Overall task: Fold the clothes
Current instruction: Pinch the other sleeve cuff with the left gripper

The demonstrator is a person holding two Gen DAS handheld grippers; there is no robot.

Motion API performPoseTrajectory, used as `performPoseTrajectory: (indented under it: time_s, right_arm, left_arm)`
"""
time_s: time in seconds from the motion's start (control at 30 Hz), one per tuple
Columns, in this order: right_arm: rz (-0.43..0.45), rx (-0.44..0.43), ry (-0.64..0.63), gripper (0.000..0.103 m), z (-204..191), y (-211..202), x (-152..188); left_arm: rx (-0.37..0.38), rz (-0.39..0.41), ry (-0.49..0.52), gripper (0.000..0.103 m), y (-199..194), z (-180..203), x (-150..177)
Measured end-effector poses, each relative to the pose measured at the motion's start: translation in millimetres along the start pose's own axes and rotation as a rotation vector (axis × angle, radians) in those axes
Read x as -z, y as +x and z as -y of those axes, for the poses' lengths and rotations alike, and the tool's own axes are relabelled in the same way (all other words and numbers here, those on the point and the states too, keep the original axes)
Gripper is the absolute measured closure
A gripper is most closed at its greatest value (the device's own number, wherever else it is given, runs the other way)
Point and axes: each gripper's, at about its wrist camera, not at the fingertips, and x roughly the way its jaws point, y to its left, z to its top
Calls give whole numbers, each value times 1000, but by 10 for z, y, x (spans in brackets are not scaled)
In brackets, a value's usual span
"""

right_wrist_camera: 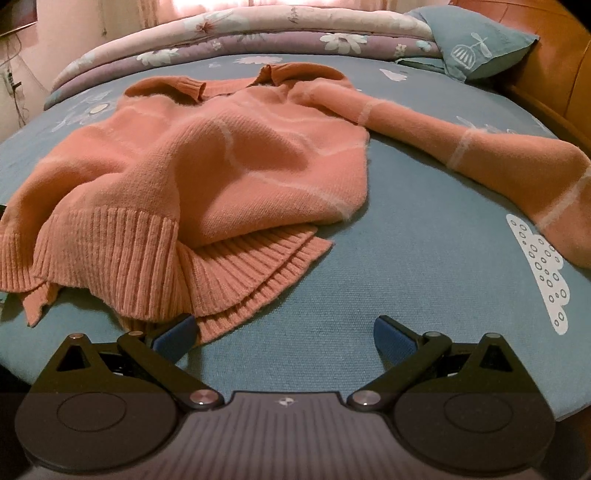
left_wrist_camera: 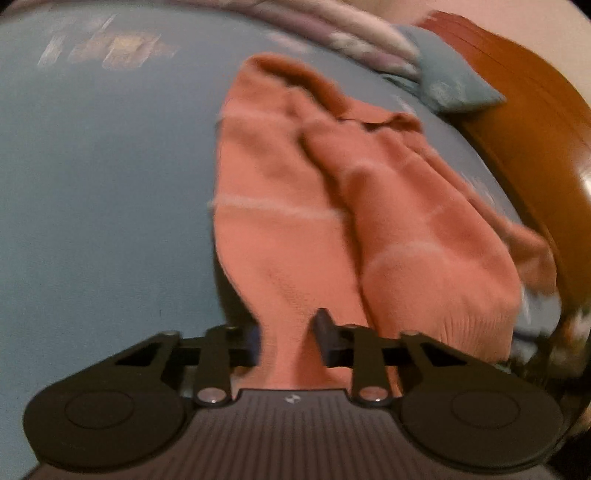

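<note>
An orange knit sweater (right_wrist_camera: 207, 166) with pale stripes lies crumpled on a blue bed sheet (right_wrist_camera: 406, 258). One sleeve (right_wrist_camera: 480, 158) stretches out to the right. In the left wrist view, which is blurred, the sweater (left_wrist_camera: 280, 206) runs away from the camera in two long folds. My left gripper (left_wrist_camera: 288, 347) is shut on a pinched strip of its fabric. My right gripper (right_wrist_camera: 284, 332) stands open low over the sheet. Its left fingertip (right_wrist_camera: 177, 332) is at the ribbed hem (right_wrist_camera: 240, 280), and nothing lies between the pads.
A folded floral quilt (right_wrist_camera: 258, 33) lies along the far side of the bed. A blue pillow (right_wrist_camera: 480, 40) rests against the wooden headboard (right_wrist_camera: 561, 74) at the right. Bare sheet (left_wrist_camera: 92, 184) spreads left of the sweater in the left wrist view.
</note>
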Motion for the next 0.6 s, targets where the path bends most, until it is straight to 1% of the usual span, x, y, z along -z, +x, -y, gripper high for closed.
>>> performPoseTrajectory:
  time_s: [0.07, 0.17, 0.23, 0.33, 0.47, 0.53, 0.6]
  right_arm:
    - [4, 2, -3, 0, -3, 4, 2]
    - [3, 14, 5, 0, -23, 15, -13]
    - [-2, 20, 9, 0, -29, 19, -26]
    - [-6, 22, 4, 0, -31, 21, -34]
    - [-3, 16, 0, 0, -14, 18, -26]
    - [-5, 16, 1, 0, -8, 20, -29]
    - [-8, 19, 2, 0, -9, 21, -32]
  left_arm:
    - [-32, 23, 42, 100, -93, 46, 0]
    - [-98, 54, 91, 101, -205, 116, -27]
    - [-177, 71, 116, 101, -220, 171, -87]
    - [-261, 107, 96, 101, -297, 132, -230]
    - [-365, 152, 116, 101, -426, 61, -462]
    - [-407, 172, 113, 101, -488, -3, -559]
    - [-450, 187, 89, 101, -549, -106, -659]
